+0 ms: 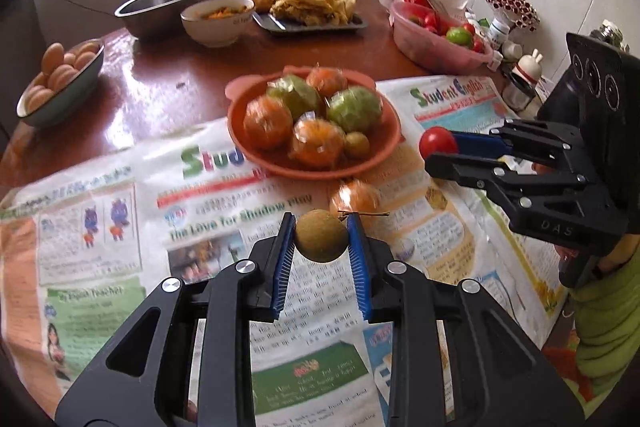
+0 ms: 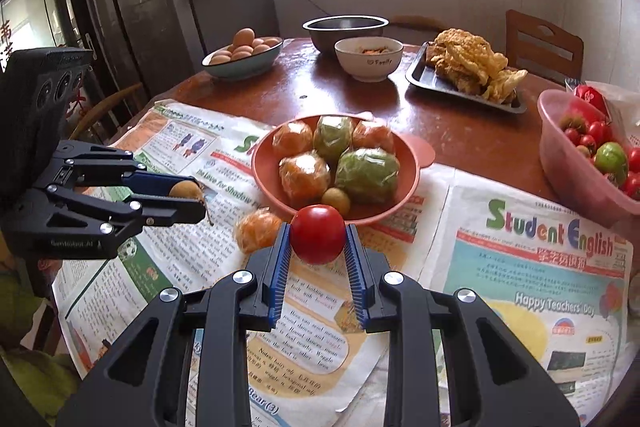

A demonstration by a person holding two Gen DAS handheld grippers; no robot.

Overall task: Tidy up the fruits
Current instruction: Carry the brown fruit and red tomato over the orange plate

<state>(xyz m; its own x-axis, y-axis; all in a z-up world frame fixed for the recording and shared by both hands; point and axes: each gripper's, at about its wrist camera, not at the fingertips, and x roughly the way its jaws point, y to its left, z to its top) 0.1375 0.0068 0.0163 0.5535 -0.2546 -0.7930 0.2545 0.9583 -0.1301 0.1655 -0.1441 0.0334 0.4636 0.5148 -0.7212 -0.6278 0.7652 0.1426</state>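
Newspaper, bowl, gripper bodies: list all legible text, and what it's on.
"Student English": newspaper masthead.
"Happy Teachers' Day": same page, lower down.
"The Love for Shadow Play": newspaper headline.
"Family", after a small heart: white bowl.
"DAS": body of the right hand-held gripper.
Left hand-held gripper body lettering, newspaper body text and Chinese lines: too small or blurred.

The table (image 2: pixel 460 131) is dark reddish wood with a glossy, reflective finish; matt printed newspaper (image 2: pixel 532 267) covers its near edge. The orange plate (image 2: pixel 412 163) looks like smooth matt plastic, its fruits wrapped in shiny clear film. The pink basin (image 2: pixel 560 155) at the right edge is translucent plastic. Near the far edge, the metal bowl (image 2: pixel 344 31) looks brushed and dull, the white bowl (image 2: pixel 368 61) glazed ceramic. Both grippers are matt black with ribbed blue pads (image 1: pixel 280 267).
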